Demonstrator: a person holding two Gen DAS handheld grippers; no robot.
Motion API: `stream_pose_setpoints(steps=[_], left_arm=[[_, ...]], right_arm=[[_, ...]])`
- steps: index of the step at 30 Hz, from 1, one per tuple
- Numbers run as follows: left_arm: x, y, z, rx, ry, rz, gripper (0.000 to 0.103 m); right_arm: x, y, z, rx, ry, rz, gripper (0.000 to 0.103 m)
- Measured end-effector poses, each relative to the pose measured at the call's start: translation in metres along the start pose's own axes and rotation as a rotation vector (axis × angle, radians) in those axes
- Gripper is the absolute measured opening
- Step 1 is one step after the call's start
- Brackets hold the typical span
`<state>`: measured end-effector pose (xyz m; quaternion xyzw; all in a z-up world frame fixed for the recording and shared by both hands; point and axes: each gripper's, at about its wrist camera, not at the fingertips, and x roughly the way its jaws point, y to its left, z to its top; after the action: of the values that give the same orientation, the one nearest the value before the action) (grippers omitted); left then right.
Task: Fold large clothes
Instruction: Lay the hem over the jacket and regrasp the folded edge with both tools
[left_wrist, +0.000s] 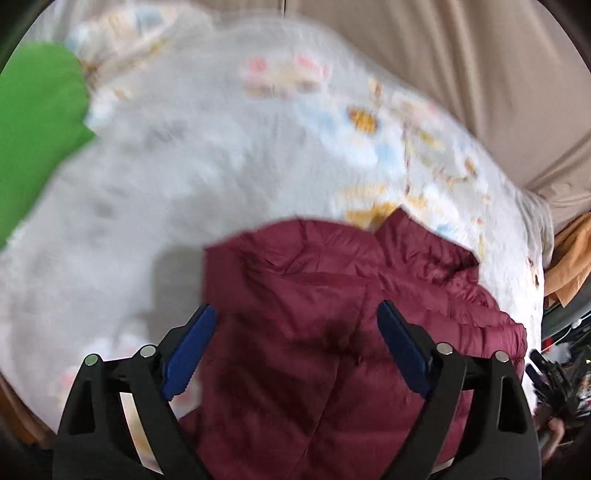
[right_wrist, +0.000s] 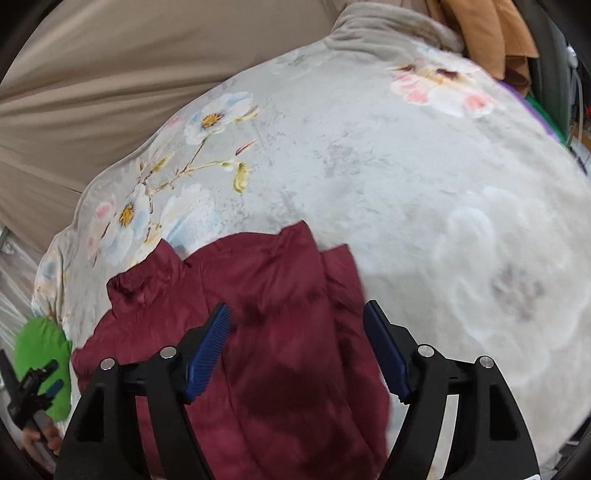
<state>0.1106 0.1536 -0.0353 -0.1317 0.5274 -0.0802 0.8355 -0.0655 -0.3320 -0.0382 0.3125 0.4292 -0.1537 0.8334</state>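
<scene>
- A pale floral blanket (right_wrist: 369, 155) covers the bed and fills most of both views, with a tan curtain (right_wrist: 92, 74) hanging behind it.
- A dark red puffer jacket (right_wrist: 266, 332) lies on the blanket, folded into a compact bundle; its quilted panels are creased and its collar end points away from the cameras.
- A bright green cloth (left_wrist: 33, 129) lies at the far left edge of the blanket, well apart from the jacket.
- An orange cloth (left_wrist: 569, 258) hangs off the right side of the bed.
- The left claw (left_wrist: 295, 343) tilts steeply down above the jacket, its blue pads spread wide and gripping nothing.
- The right claw (right_wrist: 297, 339) hangs over the jacket at the same downward slant, also spread wide and empty.
- No earlier view tells more; the left view is blurred.
</scene>
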Motion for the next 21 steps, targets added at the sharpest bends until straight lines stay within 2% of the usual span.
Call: stream_pose_setpoints(steps=[2,3,4,5,6,9,11,13,14,15,16,17,20,21], left_arm=[[0.015,-0.002,0.007,0.001,0.010,-0.030,0.064],[0.026,-0.005,0.011,0.031,0.025,-0.056,0.030],[0.030,-0.007,0.006,0.036,0.043,-0.055,0.000],[0.030,-0.008,0.010,0.024,0.039,-0.050,0.000],[0.020,-0.007,0.009,0.019,0.004,-0.059,0.000],[-0.005,-0.013,0.025,0.032,-0.096,-0.066,0.000],[-0.005,-0.015,0.035,0.051,-0.112,-0.028,0.000],[0.019,-0.016,0.042,0.070,-0.070,0.024,0.000],[0.042,-0.019,0.039,0.102,-0.030,0.084,0.000],[0.058,-0.020,0.036,0.124,-0.002,0.137,0.000],[0.079,-0.020,0.030,0.145,0.043,0.171,0.000],[0.085,-0.020,0.027,0.150,0.058,0.178,0.000],[0.060,-0.029,0.026,0.162,0.011,0.220,0.002],[0.045,-0.030,0.028,0.154,-0.014,0.224,0.004]], right_arm=[[0.019,0.000,0.000,0.029,0.029,0.005,0.068],[0.031,0.002,0.002,0.038,0.046,0.027,0.048],[0.038,0.007,0.000,0.033,0.054,0.017,0.024],[0.040,0.011,0.004,0.018,0.057,0.023,0.012],[0.037,0.018,0.004,0.013,0.038,0.035,0.009],[0.001,0.042,0.015,-0.047,-0.103,0.101,0.008],[-0.013,0.051,0.023,-0.085,-0.168,0.105,0.008],[0.001,0.049,0.028,-0.076,-0.159,0.072,0.008],[0.018,0.046,0.028,-0.067,-0.119,0.042,0.009],[0.046,0.039,0.027,-0.061,-0.033,-0.016,0.012],[0.069,0.032,0.023,-0.050,0.047,-0.064,0.020],[0.082,0.026,0.019,-0.032,0.079,-0.074,0.020],[0.057,0.032,0.022,0.001,-0.009,-0.136,0.020],[0.038,0.039,0.022,-0.012,-0.080,-0.175,0.024]])
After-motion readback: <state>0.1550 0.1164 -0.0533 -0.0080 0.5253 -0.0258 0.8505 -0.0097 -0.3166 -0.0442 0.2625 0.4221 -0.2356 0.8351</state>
